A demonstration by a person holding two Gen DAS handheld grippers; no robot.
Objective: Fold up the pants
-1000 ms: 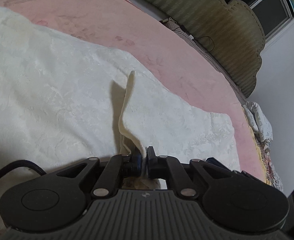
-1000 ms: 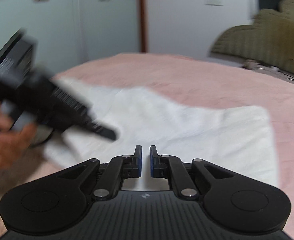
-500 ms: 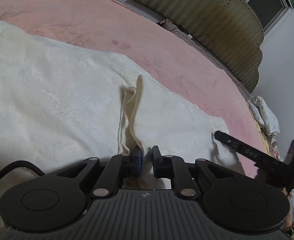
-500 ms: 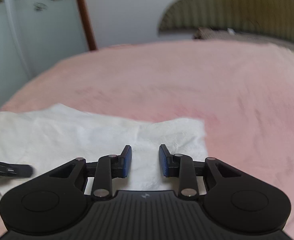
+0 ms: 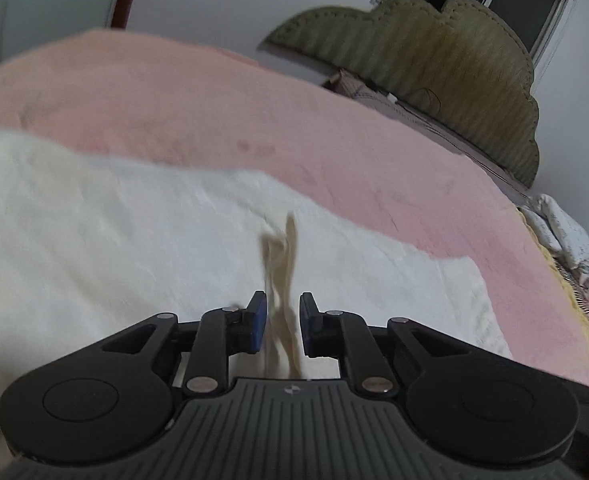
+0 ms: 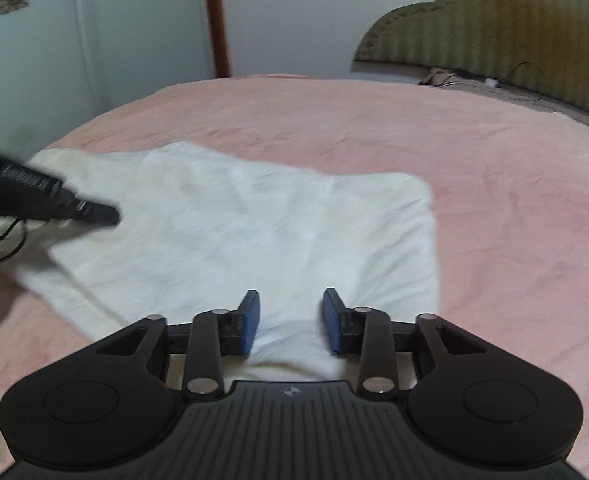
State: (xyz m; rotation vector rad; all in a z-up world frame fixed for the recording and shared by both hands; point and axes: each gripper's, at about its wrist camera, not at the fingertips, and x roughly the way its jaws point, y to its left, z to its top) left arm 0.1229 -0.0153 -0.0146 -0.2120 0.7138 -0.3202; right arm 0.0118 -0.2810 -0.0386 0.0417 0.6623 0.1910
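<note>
The white pants (image 6: 246, 232) lie flat on the pink bed and also fill the left wrist view (image 5: 114, 240). A raised cream fold of the pants (image 5: 282, 264) stands up between the jaws of my left gripper (image 5: 281, 312), which are parted and not clamping it. My right gripper (image 6: 290, 312) is open over the near edge of the pants, by their right side. The left gripper's body (image 6: 46, 196) shows blurred at the left of the right wrist view.
The pink bedspread (image 6: 474, 152) surrounds the pants. An olive padded headboard (image 5: 434, 60) stands at the far end. A patterned cloth (image 5: 562, 232) lies at the bed's right edge. A wardrobe and wooden post (image 6: 214, 16) are behind the bed.
My left gripper opened from shut on the pants fold and released it. My right gripper opened wider and swung back over the near right part of the pants.
</note>
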